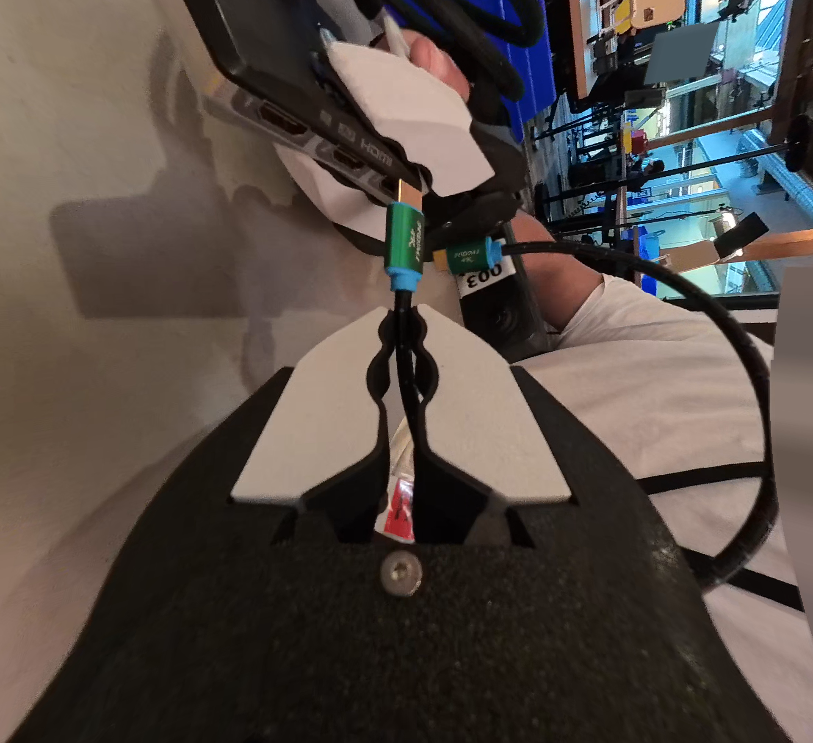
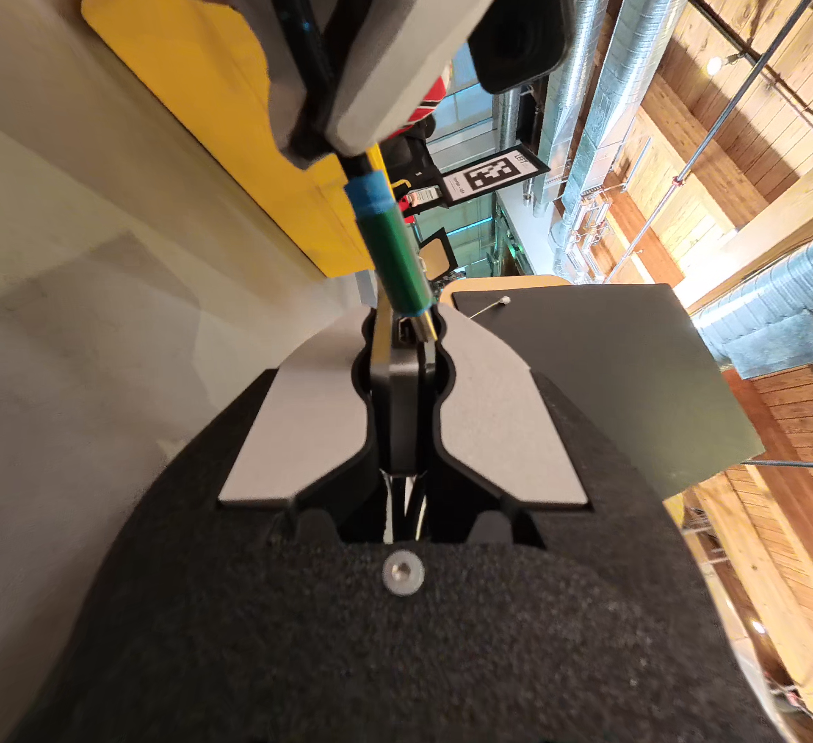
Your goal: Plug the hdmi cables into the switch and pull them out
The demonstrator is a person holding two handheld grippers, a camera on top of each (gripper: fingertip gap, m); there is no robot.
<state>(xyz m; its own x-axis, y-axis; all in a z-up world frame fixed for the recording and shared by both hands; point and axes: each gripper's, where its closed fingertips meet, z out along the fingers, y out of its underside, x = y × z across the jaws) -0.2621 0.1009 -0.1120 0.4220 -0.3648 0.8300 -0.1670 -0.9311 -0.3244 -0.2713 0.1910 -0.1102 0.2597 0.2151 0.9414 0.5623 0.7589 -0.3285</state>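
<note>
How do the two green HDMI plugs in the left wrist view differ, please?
The gripped plug points its gold tip at the switch, its cable pinched in the left gripper; the loose plug lies sideways, held by nothing visible. The gripped plug looks larger, being nearer. Both have green shells, blue collars and black cable.

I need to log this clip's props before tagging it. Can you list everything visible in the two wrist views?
switch: one, black box with a row of ports, clamped by the right gripper, held up off the surface.
cable plugs: two seen, green with blue collars and gold tips; one at the switch's end port, the other hanging loose beside it.
cables: black, braided; one runs through the left gripper, more loop behind the switch.
yellow bin: one, behind the left gripper in the right wrist view.
black board: one, right of the switch.
left gripper: shut on the cable just behind the plug.
right gripper: shut on the switch.
</note>
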